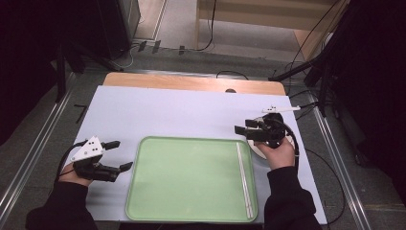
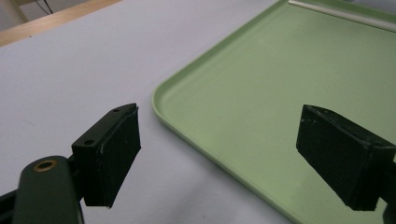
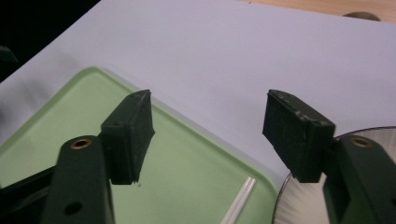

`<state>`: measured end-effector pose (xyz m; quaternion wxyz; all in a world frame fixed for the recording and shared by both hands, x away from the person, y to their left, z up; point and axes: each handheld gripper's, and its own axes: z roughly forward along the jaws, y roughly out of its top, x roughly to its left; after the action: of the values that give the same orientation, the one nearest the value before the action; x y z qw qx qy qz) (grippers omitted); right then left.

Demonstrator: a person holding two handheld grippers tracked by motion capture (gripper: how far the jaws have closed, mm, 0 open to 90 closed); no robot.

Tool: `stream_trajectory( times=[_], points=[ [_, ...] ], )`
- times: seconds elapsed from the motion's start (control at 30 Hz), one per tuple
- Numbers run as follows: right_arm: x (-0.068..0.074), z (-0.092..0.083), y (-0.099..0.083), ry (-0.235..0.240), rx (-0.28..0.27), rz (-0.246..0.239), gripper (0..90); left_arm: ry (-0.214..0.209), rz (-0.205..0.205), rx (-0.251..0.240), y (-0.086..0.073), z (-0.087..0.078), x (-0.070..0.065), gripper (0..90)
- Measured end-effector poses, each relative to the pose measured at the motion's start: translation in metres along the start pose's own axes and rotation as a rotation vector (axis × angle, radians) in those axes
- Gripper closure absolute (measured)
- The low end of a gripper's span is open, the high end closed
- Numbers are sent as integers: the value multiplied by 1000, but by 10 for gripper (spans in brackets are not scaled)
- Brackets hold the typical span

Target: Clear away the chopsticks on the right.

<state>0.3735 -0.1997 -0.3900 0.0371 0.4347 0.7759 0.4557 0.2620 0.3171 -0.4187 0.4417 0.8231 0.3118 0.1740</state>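
Two grippers sit over a white sheet (image 1: pixel 167 112) that covers most of a wooden table (image 1: pixel 191 82), with a pale green tray (image 1: pixel 186 179) lying between them near the 6 o'clock edge. The left gripper (image 1: pixel 119 155), at about 8 o'clock in the high view, is held in the person's left hand (image 1: pixel 76 176) just beside the tray's left rim; its jaws stand wide apart and grip nothing. In the left gripper view that gripper (image 2: pixel 219 158) straddles the tray's corner (image 2: pixel 161 93), one jaw over the white sheet and the other over the green floor of the tray (image 2: pixel 261 93).

The right gripper (image 1: pixel 241 130), at about 3 o'clock, rests in the right hand (image 1: pixel 279 155) just off the tray's upper right corner, its jaws also spread wide and empty. Under that hand lies a white plate (image 1: pixel 257 148), mostly hidden. In the right gripper view the gripper (image 3: pixel 210 135) points across the tray's corner (image 3: pixel 154 140), with the plate's ribbed rim (image 3: pixel 299 205) at 5 o'clock.

A pair of white chopsticks (image 1: pixel 244 178) lies inside the tray along its right rim, running from 12 toward 6 o'clock; their tip (image 3: pixel 240 200) shows in the right gripper view. A small white object (image 1: pixel 280 109) lies on the sheet beyond the right gripper; I cannot tell what it is.
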Motion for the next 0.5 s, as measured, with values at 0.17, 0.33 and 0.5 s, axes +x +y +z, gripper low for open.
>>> stream_trajectory(
  times=[0.17,0.33,0.5],
  points=[
    [-10,-9,5,4,-26,24,297,10,-3,1,-2,-4,0,135],
    [-18,-18,7,-27,-41,21,284,16,-7,4,-4,-6,-1,135],
    [-28,-25,6,-46,-45,42,262,18,-5,6,-5,-6,-2,135]
  ],
)
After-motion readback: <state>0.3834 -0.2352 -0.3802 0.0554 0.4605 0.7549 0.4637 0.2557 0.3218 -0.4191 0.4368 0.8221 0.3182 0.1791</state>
